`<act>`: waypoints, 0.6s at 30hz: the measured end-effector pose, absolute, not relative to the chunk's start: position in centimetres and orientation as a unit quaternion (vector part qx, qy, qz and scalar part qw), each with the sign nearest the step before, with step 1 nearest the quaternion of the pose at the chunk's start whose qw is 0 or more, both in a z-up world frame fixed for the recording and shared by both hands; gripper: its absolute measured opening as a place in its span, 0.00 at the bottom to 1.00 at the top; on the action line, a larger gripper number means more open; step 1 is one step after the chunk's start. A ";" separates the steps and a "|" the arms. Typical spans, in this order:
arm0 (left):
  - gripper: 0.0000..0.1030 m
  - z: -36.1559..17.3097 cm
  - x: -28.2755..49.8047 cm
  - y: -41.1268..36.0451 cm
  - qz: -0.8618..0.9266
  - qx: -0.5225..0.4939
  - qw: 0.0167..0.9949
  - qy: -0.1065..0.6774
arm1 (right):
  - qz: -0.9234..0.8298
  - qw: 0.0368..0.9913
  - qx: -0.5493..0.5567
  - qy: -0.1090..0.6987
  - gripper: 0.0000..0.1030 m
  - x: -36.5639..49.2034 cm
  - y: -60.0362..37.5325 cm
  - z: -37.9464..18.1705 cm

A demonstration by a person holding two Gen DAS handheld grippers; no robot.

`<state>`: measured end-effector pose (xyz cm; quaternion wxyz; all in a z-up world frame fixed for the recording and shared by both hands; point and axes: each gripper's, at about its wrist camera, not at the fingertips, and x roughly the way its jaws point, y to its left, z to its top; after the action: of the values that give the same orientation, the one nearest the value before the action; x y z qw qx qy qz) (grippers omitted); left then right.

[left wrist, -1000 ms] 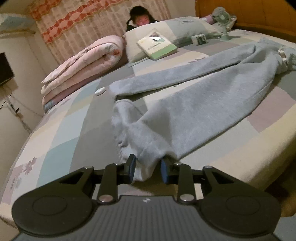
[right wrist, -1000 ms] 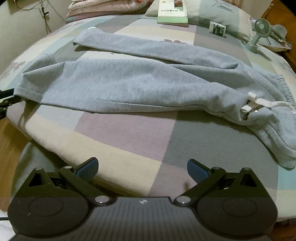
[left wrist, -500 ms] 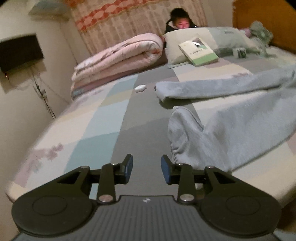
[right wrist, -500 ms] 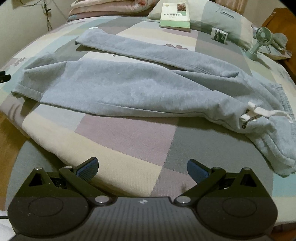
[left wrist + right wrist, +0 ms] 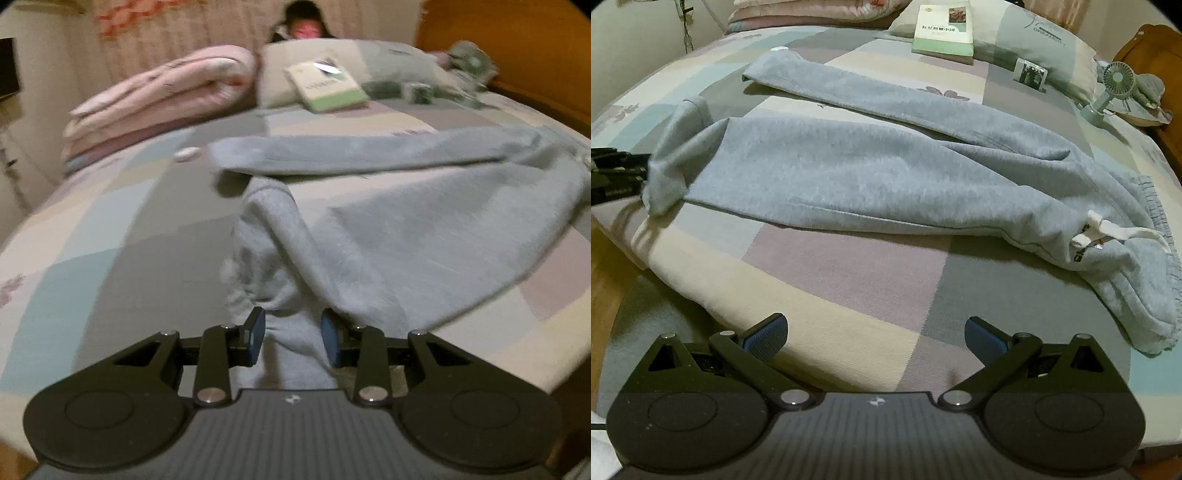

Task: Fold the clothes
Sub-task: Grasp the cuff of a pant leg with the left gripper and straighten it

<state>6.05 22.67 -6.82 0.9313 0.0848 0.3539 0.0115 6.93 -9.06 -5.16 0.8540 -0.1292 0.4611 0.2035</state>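
Observation:
Grey sweatpants (image 5: pixel 886 173) lie spread across the patchwork bed (image 5: pixel 849 280), legs to the left and the waistband with its white drawstring (image 5: pixel 1108 232) to the right. In the left wrist view the near leg (image 5: pixel 406 240) rises in a fold, and its cuff (image 5: pixel 291 350) sits between the blue pads of my left gripper (image 5: pixel 292 332). The jaws stand narrow but open, and I see no squeeze on the cloth. The right wrist view shows that gripper (image 5: pixel 617 173) at the far left, against the bunched cuff. My right gripper (image 5: pixel 876 338) hangs wide open over the bed's near edge, holding nothing.
A book (image 5: pixel 943 27) rests on a pillow (image 5: pixel 1034 33) at the head of the bed, with a small fan (image 5: pixel 1108 88) and a photo box (image 5: pixel 1030 74) nearby. A rolled pink quilt (image 5: pixel 159 99) lies far left. A person (image 5: pixel 306 22) sits behind the pillow. A small white object (image 5: pixel 186 154) lies near the far leg.
My left gripper left the cuff, swung left over bare bedding, then came back with the cuff between its jaws. The leg end is now bunched up. The right gripper barely moved.

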 end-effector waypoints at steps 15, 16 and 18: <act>0.38 -5.6 4.0 28.7 0.057 -0.045 0.941 0.330 | 0.214 0.847 -0.135 0.468 1.00 7.5 -7.8 -5.6; 0.38 -6.0 4.3 29.1 0.055 -0.060 0.938 0.336 | 0.215 0.847 -0.137 0.467 1.00 7.5 -7.7 -5.6; 0.37 -6.9 5.1 29.6 0.050 -0.083 0.932 0.348 | 0.216 0.846 -0.140 0.466 1.00 7.4 -7.5 -5.6</act>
<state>5.07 29.65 -6.95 0.9325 -0.0834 0.3479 0.0501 7.38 -7.51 -5.64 0.8463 -0.1404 0.4660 0.2165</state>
